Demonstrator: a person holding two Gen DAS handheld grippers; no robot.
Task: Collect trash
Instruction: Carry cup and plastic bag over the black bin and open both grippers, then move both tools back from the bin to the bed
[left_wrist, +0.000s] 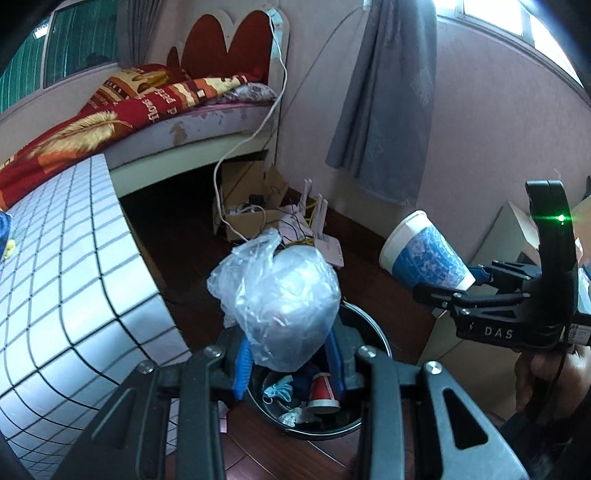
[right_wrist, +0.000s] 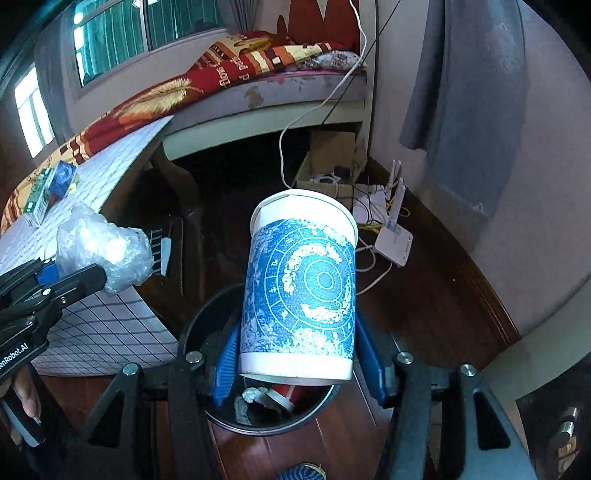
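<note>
A crumpled clear plastic bag sits between the blue pads of my left gripper, which is shut on it above a black trash bin. In the bin lie a red cup and bits of paper. My right gripper is shut on a white paper cup with a blue pattern, held tilted with its mouth away from me, over the same bin. From the left wrist the cup and right gripper show at the right. The bag and left gripper show at the left of the right wrist view.
A table with a white grid cloth stands left of the bin, with small boxes on it. A bed with a red blanket is behind. A cardboard box with cables and a white router lie on the dark wood floor by the wall.
</note>
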